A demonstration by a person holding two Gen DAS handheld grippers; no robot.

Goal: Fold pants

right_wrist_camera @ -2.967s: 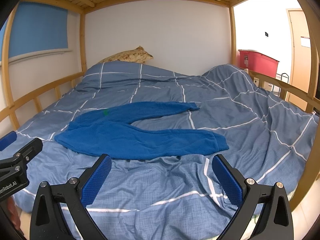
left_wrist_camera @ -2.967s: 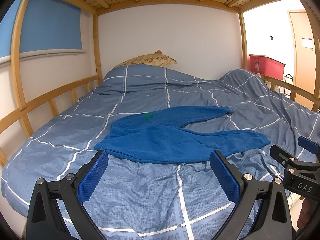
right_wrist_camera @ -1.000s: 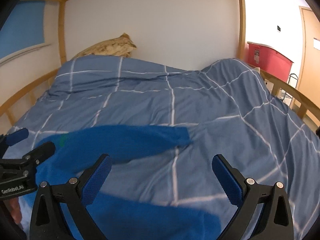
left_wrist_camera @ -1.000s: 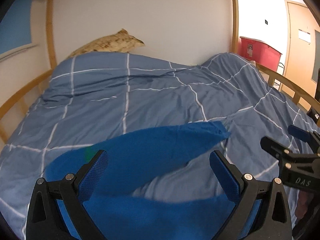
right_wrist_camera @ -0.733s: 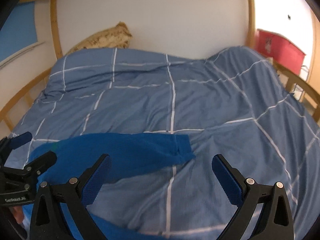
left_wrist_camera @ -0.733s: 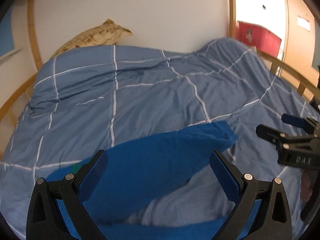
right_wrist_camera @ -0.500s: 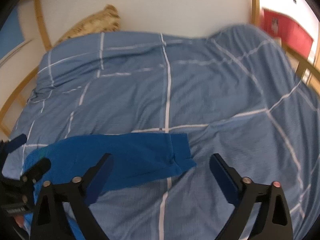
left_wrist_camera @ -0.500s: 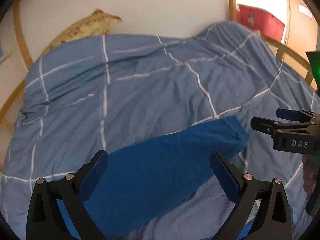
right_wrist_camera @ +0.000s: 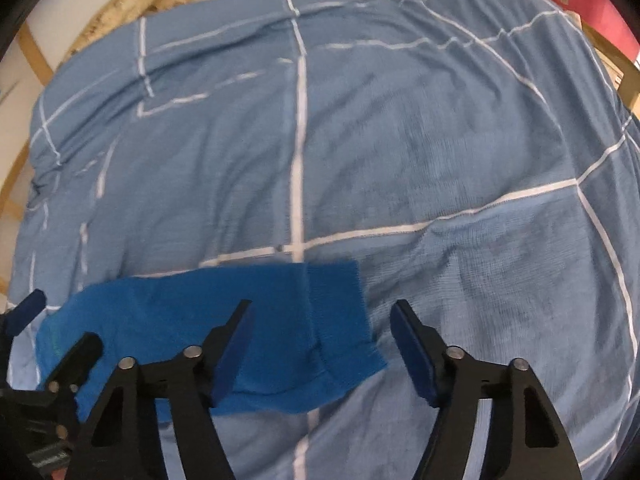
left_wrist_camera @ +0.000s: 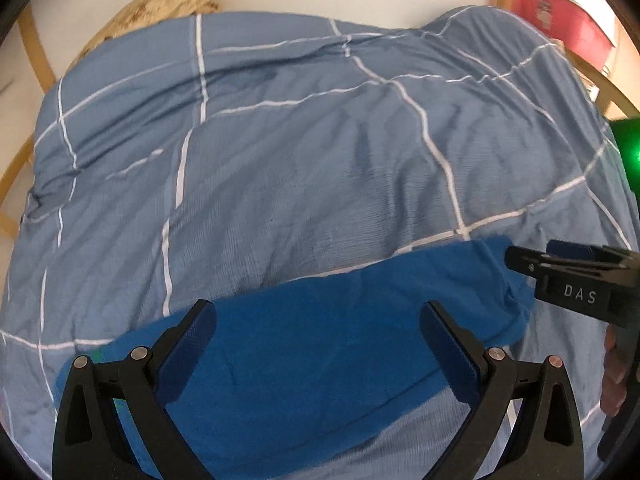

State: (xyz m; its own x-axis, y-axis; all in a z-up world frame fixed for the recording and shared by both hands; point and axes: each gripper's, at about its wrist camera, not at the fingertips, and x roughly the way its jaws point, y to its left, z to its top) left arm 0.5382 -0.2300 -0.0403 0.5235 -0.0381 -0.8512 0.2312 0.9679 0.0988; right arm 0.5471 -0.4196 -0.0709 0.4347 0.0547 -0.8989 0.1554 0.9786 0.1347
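Note:
Bright blue pants (left_wrist_camera: 320,340) lie on the checked blue duvet (left_wrist_camera: 300,168). The far leg runs left to right, and its cuffed end (right_wrist_camera: 340,320) lies between my right gripper's fingers. My left gripper (left_wrist_camera: 320,344) is open just above the middle of that leg. My right gripper (right_wrist_camera: 322,344) is open over the cuff, its jaws partly narrowed; it also shows at the right edge of the left wrist view (left_wrist_camera: 568,276). The left gripper shows at the lower left of the right wrist view (right_wrist_camera: 48,364). The near leg is mostly hidden below the fingers.
A mottled pillow (left_wrist_camera: 168,4) lies at the head of the bed against the white wall. Wooden bed rails run along the left (left_wrist_camera: 16,168) and right (left_wrist_camera: 612,92) sides. A red bin (left_wrist_camera: 560,20) stands beyond the right rail.
Both grippers have moved forward and tipped down over the far pant leg. The right gripper's jaws have narrowed somewhat around the cuff. The pants have not moved.

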